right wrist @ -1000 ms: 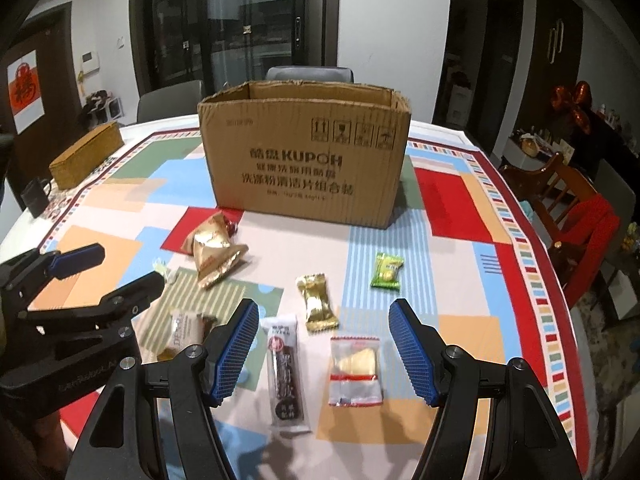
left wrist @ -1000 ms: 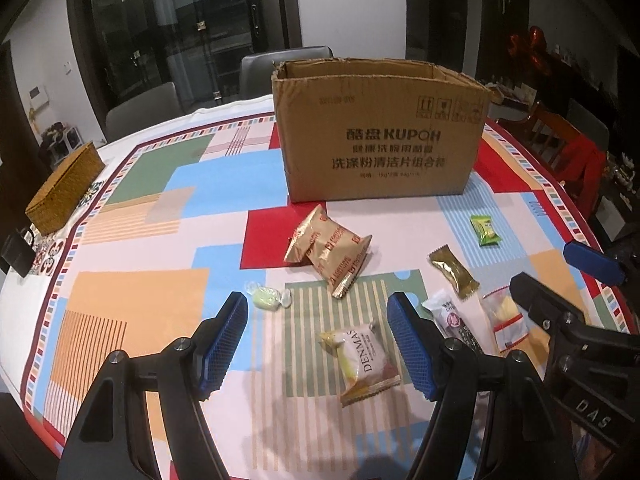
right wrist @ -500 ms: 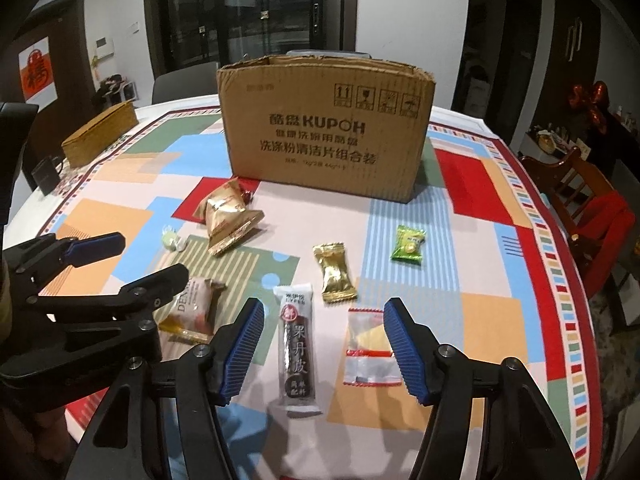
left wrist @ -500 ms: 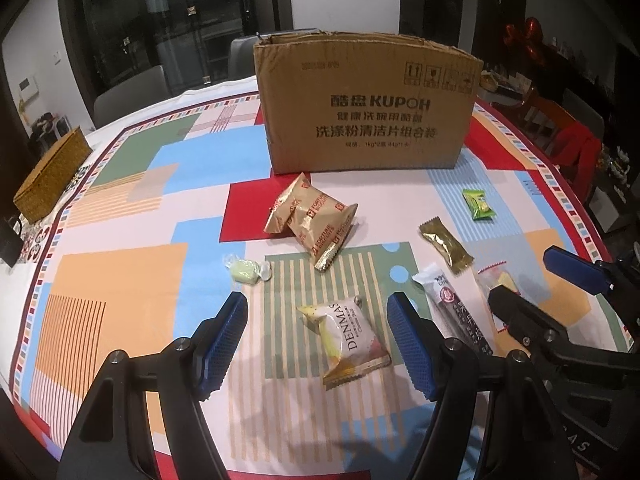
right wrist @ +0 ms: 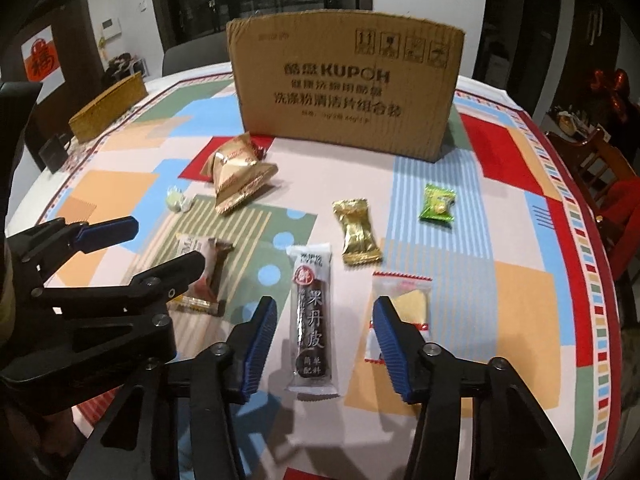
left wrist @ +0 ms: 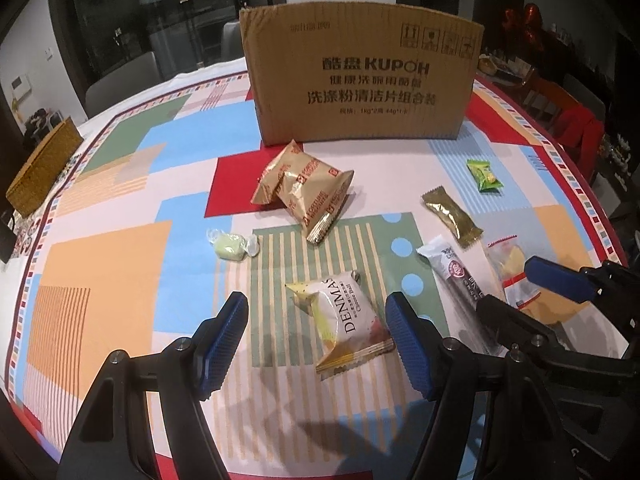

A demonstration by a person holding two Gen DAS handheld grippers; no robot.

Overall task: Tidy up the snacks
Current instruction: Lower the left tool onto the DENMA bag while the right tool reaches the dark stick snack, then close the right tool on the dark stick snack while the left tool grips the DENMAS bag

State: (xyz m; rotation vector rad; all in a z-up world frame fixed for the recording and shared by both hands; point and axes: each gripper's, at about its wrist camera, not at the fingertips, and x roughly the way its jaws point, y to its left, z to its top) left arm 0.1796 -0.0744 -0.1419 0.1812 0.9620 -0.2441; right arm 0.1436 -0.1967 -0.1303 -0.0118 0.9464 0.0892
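**Both grippers poised over snacks in front of the box**

The right gripper pointed steeply down at the table, its jaws closing but not yet touching anything. Between its blue pads lay the long dark snack bar, flat on the tablecloth with a gap on each side. Just beside the right pad sat a clear packet with red edges, partly hidden by that finger.

The left gripper stood with its jaws apart and nothing clamped. The white Denmas packet lay between its pads, nearer the right pad, untouched as far as could be seen.

Farther out lay a gold wrapped candy, a small green packet and a pale green sweet in clear wrap. Two tan cookie bags rested one against the other, near the front wall of the cardboard box. The box stood upright toward the far side of the table; its inside could not be seen. A woven brown box sat well apart at the table's left edge.
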